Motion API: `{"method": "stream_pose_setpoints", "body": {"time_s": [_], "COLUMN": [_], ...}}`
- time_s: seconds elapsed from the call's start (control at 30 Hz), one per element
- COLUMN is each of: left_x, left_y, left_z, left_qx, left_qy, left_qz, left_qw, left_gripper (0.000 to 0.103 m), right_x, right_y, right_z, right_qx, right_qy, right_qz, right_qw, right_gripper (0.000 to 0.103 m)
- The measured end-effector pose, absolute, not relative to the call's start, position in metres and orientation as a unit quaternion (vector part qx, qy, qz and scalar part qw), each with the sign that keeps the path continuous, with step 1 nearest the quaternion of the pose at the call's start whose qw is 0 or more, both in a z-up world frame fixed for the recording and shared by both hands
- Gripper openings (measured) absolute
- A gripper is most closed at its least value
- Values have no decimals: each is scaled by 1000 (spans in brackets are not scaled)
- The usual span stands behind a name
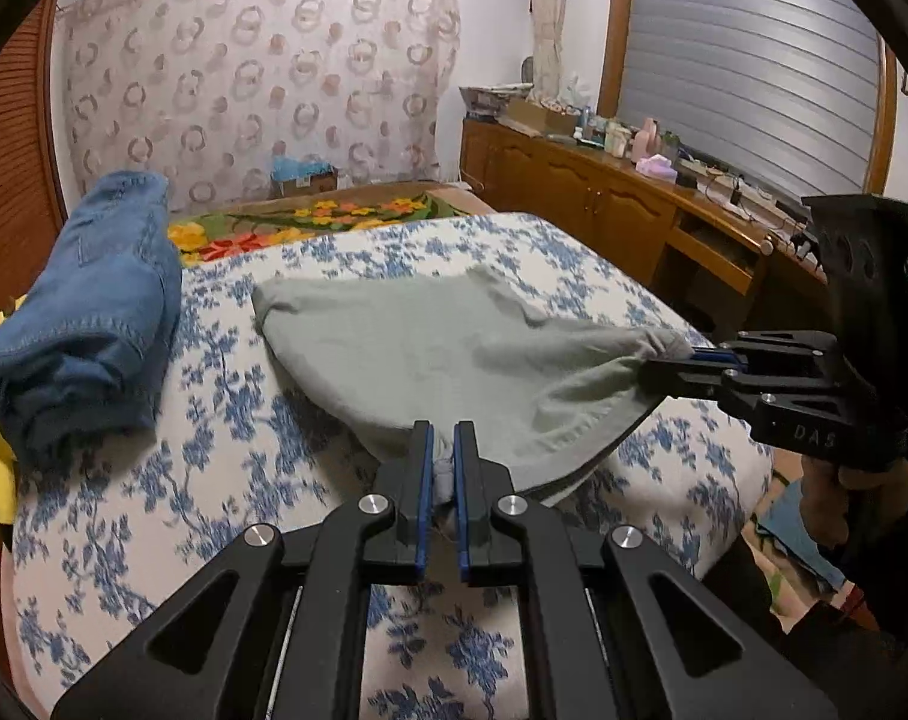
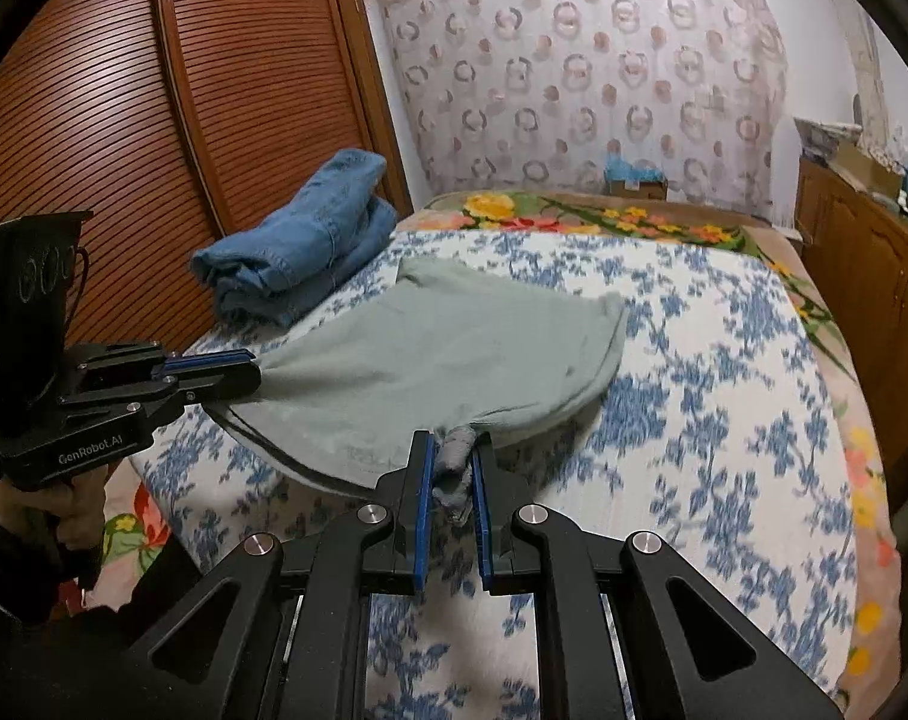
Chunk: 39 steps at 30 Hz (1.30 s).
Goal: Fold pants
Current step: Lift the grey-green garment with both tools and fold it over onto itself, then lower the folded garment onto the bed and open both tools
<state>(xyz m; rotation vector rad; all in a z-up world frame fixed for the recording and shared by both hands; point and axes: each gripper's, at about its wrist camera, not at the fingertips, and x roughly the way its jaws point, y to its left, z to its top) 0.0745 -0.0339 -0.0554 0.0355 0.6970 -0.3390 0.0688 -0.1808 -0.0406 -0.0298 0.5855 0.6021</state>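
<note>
The bed (image 1: 273, 432) fills both views; its cover is a white quilt with blurred blue flowers, soft and a little bumpy. At 12 o'clock behind it lies a flowered blanket (image 1: 333, 216) in yellow and red, and a lace curtain (image 1: 255, 78) with ring patterns hangs on the wall. A wooden cabinet (image 1: 604, 198) with many small bottles stands at 2 o'clock in the left view.

The pants (image 1: 454, 354) are grey-green, of thin soft cloth, and lie in the middle of the bed. The far part rests flat on the quilt, while the near edge is lifted and stretched between the two tools. I judge they hold it so to keep the cloth tight and smooth for a fold away from the person.

At 9 o'clock in the left view is a pile of blue jeans (image 1: 87, 312), thick denim with seams, already folded, just beside the pants but not touching.

The left gripper (image 1: 443, 450) pinches a bunched corner of the pants between its blue pads. The right gripper (image 2: 454, 462) also squeezes a rolled corner of the same cloth.
</note>
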Motion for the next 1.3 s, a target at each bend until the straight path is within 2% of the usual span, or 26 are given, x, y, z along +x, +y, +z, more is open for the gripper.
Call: {"method": "stream_pose_setpoints", "body": {"time_s": [0.4,1.07,1.3], "left_x": [56,25,46], "left_y": [-38,-54,-52], "left_z": [-65,-43,-43], "left_qx": [12,21,27], "left_qy": [351,335,332], "left_qz": [-175,-203,-191], "left_qw": [920,920,923], "left_gripper": [7,7,7], "right_x": [53,7,24], "right_y": [-190,-215,-212], "right_z": [-53,-41,-38], "right_qx": [12,29,35], "right_qy": [300,290,277], "right_qz": [293,301,301], "right_qw": [908,908,912], "right_gripper": [12,12,12]}}
